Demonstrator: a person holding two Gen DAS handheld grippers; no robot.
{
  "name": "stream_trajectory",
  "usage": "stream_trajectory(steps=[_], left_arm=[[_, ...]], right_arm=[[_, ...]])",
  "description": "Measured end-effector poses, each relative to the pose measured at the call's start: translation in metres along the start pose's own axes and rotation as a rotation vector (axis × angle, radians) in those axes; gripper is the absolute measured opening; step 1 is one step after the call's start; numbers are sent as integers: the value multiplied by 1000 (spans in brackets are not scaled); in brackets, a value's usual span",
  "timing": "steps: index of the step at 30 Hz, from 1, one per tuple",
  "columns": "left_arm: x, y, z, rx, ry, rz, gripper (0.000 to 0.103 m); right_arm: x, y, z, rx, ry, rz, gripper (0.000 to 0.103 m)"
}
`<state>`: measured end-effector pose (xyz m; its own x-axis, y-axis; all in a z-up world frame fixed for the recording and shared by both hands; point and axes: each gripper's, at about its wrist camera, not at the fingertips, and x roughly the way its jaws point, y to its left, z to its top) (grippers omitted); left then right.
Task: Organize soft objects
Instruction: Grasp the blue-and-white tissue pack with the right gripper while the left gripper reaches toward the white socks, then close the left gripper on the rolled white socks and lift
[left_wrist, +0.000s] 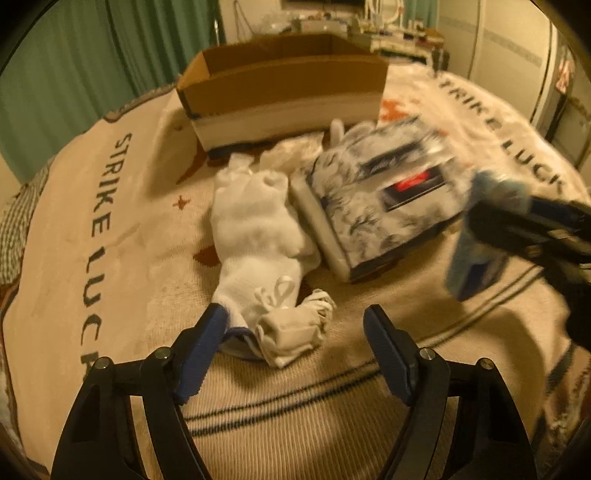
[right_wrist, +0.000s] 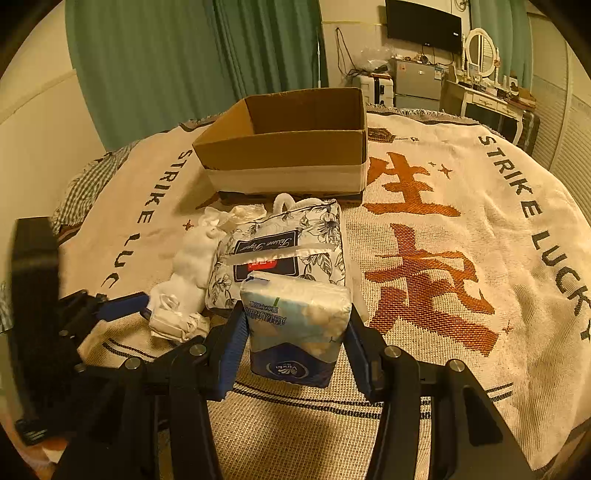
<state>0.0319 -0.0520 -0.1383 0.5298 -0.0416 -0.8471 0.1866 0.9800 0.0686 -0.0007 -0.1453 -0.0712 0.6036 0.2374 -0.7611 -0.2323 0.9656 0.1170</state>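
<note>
My right gripper (right_wrist: 295, 332) is shut on a blue-and-white tissue pack (right_wrist: 295, 328) and holds it above the blanket; the pack shows blurred in the left wrist view (left_wrist: 476, 236). A floral tissue box (right_wrist: 284, 251) (left_wrist: 380, 199) lies behind it. White socks (left_wrist: 258, 240) (right_wrist: 188, 273) lie left of the floral box. My left gripper (left_wrist: 295, 325) is open, its fingertips either side of the rolled sock end (left_wrist: 291, 332). An open cardboard box (left_wrist: 284, 92) (right_wrist: 288, 144) stands at the back.
A cream blanket (right_wrist: 443, 258) with "STRIKE LUCKY" lettering covers the bed. A crumpled clear plastic bag (left_wrist: 291, 151) lies between the socks and the cardboard box. Green curtains (right_wrist: 184, 62) and furniture stand behind the bed.
</note>
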Motion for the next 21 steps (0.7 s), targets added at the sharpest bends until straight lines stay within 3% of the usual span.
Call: stream_trajectory(steps=[3,5,9,11,17,19,21], left_arm=[[17,2,0,5,39,-3,76],[20,5,0,-1,45,7,63],[18,13,-1,-20,33,-11,52],[14,17,-4,-29,22,-33,45],[-5,22,-14,-23,-5,-58,39],[-14,23,-20,-20,-12,-59,27],[-21,25,-24,-31,-17,-63,27]], right_arm=[[5,-2,3,3,5,5,50],[9,-3,3,0,10,4,50],[15,-2,2,-4,25,6,50],[15,-1,2,-8,25,7,50],[-2,4,3,-18,0,7,50],[-11,7,3,-19,-15,6,50],[-19,9,4,-23,-30,4,50]])
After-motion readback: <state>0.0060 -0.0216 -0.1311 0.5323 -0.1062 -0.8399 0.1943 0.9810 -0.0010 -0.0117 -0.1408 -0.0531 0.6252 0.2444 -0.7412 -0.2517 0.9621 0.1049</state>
